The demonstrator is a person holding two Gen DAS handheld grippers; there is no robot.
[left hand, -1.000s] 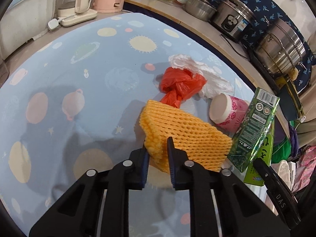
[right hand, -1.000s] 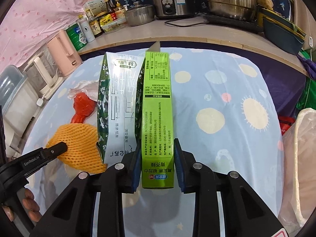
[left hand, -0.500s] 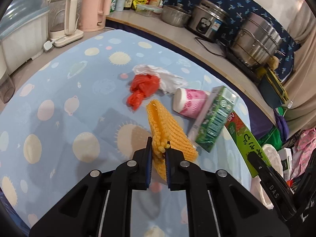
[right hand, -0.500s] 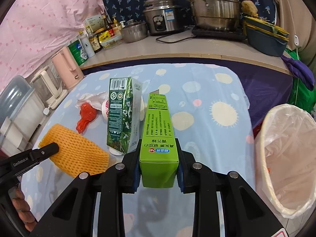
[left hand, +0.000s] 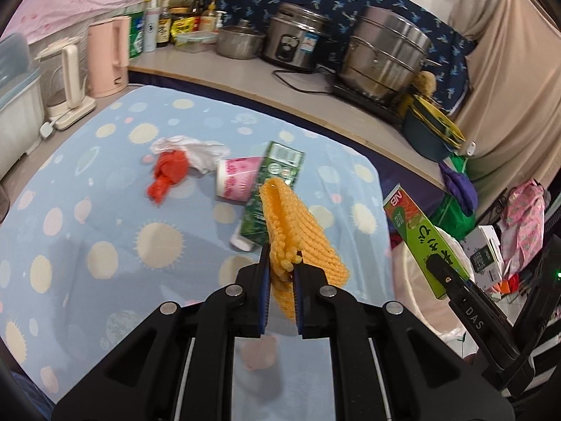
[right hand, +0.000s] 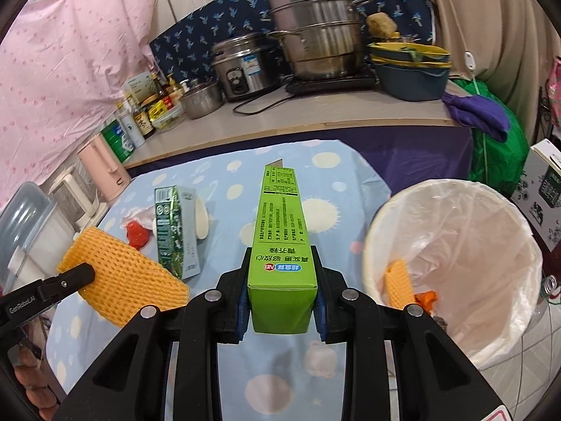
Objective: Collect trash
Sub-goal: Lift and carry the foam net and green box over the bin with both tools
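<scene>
The left gripper (left hand: 281, 273) has its jaws drawn narrow, clamped on one edge of the orange foam net (left hand: 298, 238). The net hangs clear of the tablecloth (left hand: 105, 210), extending from the jaws toward 12 o'clock in the left wrist view.

The right gripper (right hand: 280, 301) holds the bright green box (right hand: 282, 238) by its near end, with both blue pads pressed on the side faces. The box points toward 12 o'clock in the right wrist view and is raised off the table.

The waste bin (right hand: 491, 210), lined with a clear bag, stands at 3 o'clock of the held box, beside the table edge. Inside it lie an orange foam piece (right hand: 398, 282) and a small red-orange scrap (right hand: 426, 296).

Remaining items on the tablecloth:
- The dark green carton (right hand: 171, 231) stands upright at 10 o'clock of the right gripper.
- The pink paper cup (left hand: 235, 182) lies on its side, touching the carton.
- The red plastic bag (left hand: 168, 175) lies at 9 o'clock of the cup.
- The white crumpled wrapper (left hand: 196, 149) lies just beyond the red bag, touching it.

Fingers of the person's hand (right hand: 33, 386) show at 8 o'clock in the right wrist view.
</scene>
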